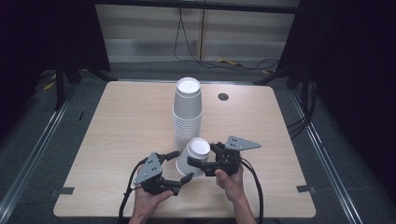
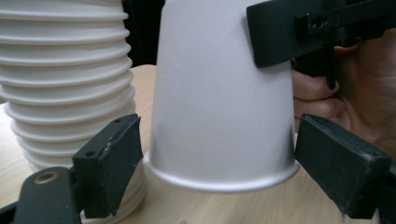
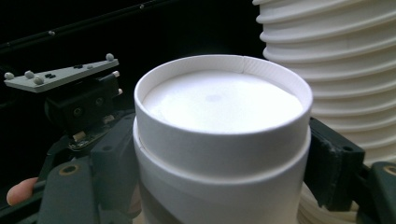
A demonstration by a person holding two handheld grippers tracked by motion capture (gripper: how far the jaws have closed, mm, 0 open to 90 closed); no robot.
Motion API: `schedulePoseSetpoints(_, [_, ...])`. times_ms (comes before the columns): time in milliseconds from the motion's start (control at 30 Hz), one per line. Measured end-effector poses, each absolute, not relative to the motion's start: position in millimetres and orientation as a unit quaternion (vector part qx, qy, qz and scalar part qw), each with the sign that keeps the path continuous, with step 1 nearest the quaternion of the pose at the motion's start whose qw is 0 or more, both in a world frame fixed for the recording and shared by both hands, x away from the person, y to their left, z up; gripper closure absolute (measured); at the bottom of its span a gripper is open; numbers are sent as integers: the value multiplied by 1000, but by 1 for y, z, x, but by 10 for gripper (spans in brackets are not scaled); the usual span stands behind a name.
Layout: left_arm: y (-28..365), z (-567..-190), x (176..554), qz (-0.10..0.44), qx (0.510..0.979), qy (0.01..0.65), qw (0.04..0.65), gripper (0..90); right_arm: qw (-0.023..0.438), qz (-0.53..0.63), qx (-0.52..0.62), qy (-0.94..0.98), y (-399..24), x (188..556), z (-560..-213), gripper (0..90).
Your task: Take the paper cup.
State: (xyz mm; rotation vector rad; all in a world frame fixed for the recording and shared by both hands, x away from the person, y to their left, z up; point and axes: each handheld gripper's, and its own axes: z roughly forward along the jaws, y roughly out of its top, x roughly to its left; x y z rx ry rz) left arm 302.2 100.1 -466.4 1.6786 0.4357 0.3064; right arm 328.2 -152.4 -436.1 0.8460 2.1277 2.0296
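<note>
Nearest the person, the left gripper (image 1: pixel 181 167) sits low on the near part of the table (image 1: pixel 116 130), held in the left hand (image 1: pixel 148 198). Its jaws are spread wide, one on each side of the lower part of a single white paper cup (image 1: pixel 194 156). In the left gripper view the two black pads flank the cup (image 2: pixel 219 98) close to its rolled rim, which rests mouth-down on the wood; whether the pads touch the cup wall is hard to tell, though small gaps seem to show on both sides.

The cup is plain matte white, tapered, standing upside down with its wide rolled lip on the tabletop and its recessed base facing up. In the right gripper view the base (image 3: pixel 222 100) is a smooth white disc sunk inside a thin raised ring, with a faint seam in the ring. A step below the ring suggests more than one cup nested together.

The right gripper (image 1: pixel 203 156), held in the right hand (image 1: pixel 231 179), clamps the cup near its upper end, its jaws pressed against opposite sides of the wall.

Just behind and touching or nearly touching stands a tall stack of inverted white cups (image 1: pixel 187 112), its many rolled rims forming ribs. Farther off, a small dark round hole (image 1: pixel 223 96) lies in the tabletop.
</note>
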Motion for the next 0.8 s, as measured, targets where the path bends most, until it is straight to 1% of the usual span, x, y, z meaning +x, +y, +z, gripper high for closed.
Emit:
schedulePoseSetpoints(133, [96,-468,305,129,743,192,628,105,37,664,271,696,-149,328,-437,235])
schedulePoseSetpoints(200, [95,-470,307,122,738,194,635,88,33,667,267,695,-147,328,-437,237])
schedulePoseSetpoints(667, [88,-472,311,110,732,196,643,65,20,672,253,696,-141,327,-438,238])
schedulePoseSetpoints(800, [89,-472,311,105,732,193,644,87,20,671,251,697,-139,327,-438,237])
